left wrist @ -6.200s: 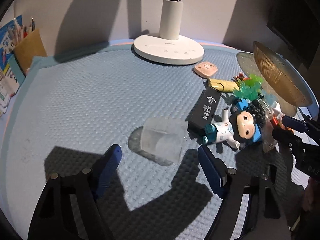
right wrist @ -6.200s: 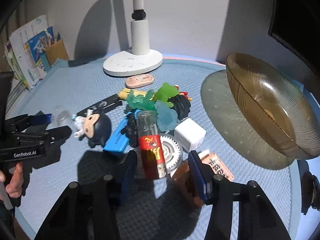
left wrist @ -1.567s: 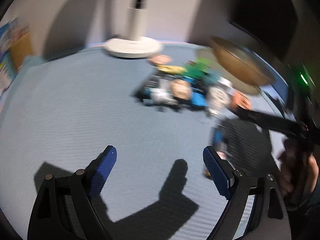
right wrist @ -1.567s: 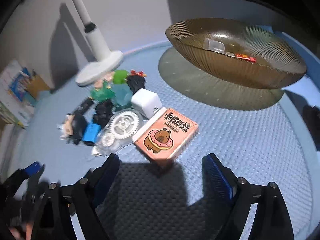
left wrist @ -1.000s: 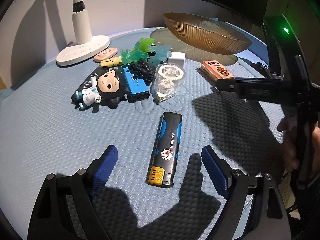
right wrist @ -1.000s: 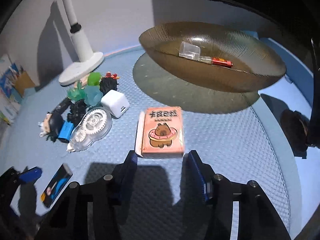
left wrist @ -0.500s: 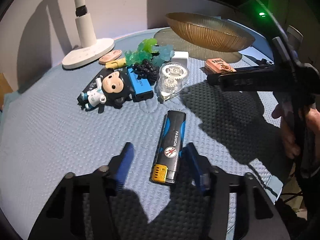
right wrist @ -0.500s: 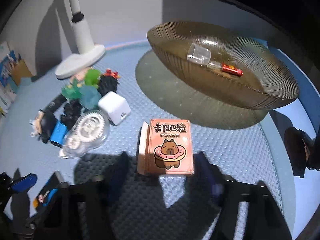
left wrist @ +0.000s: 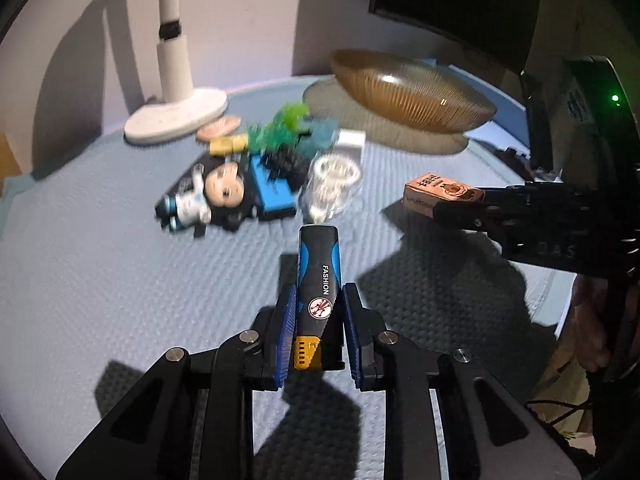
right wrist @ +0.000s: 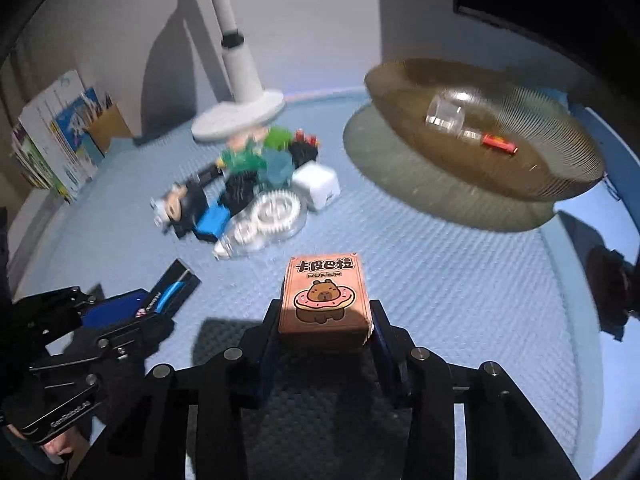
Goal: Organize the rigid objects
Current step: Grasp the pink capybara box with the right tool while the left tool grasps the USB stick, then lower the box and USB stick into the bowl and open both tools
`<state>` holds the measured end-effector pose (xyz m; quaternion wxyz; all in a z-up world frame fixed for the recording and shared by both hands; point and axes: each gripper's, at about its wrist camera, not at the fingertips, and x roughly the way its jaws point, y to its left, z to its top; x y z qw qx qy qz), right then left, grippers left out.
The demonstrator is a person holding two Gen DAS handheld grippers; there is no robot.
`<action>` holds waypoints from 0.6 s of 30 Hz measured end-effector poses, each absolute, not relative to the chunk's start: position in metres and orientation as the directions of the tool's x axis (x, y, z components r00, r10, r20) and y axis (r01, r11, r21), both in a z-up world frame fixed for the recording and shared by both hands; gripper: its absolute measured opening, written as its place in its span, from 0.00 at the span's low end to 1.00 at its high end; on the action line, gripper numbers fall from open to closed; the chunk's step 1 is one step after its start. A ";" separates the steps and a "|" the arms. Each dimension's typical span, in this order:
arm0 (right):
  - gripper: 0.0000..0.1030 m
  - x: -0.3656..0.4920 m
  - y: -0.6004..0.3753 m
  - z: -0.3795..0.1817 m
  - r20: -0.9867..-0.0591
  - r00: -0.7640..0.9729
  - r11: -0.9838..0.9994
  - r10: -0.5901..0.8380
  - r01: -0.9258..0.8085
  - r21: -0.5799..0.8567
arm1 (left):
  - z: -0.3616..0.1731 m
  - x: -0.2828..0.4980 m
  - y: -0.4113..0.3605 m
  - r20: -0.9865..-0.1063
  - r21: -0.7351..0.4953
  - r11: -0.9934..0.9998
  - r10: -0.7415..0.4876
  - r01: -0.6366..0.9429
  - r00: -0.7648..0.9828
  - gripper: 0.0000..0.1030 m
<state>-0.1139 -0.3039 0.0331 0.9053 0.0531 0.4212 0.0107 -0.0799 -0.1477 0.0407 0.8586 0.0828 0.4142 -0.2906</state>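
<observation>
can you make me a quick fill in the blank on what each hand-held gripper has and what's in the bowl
1. The left hand-held gripper is shut on the ____.
2. The right hand-held gripper is shut on the orange ____.
3. The bowl holds a red-labelled tube and a clear ____.

Missing words: lighter; box; cup

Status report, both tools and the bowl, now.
Left tool shut on the lighter. Right tool shut on the card box. Bowl already holds a clear cup and a red tube. Nothing seen blocking the way to the bowl.
</observation>
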 end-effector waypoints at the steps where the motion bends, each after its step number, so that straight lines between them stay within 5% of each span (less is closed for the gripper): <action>1: 0.38 -0.117 -0.306 0.041 -0.747 0.662 0.994 0.064 0.026 0.109 | 0.047 -0.080 -0.150 -0.751 -0.097 0.815 -0.437 0.572 0.496 0.19; 12: 0.38 -0.130 -0.368 0.126 -0.639 0.759 0.978 -0.127 0.204 0.049 | 0.140 -0.047 -0.192 -0.632 -0.044 0.778 -0.508 0.627 0.586 0.19; 18: 0.39 -0.107 -0.421 0.137 -0.693 0.698 0.948 -0.181 0.312 0.066 | 0.162 0.004 -0.259 -0.658 -0.069 0.732 -0.544 0.677 0.521 0.19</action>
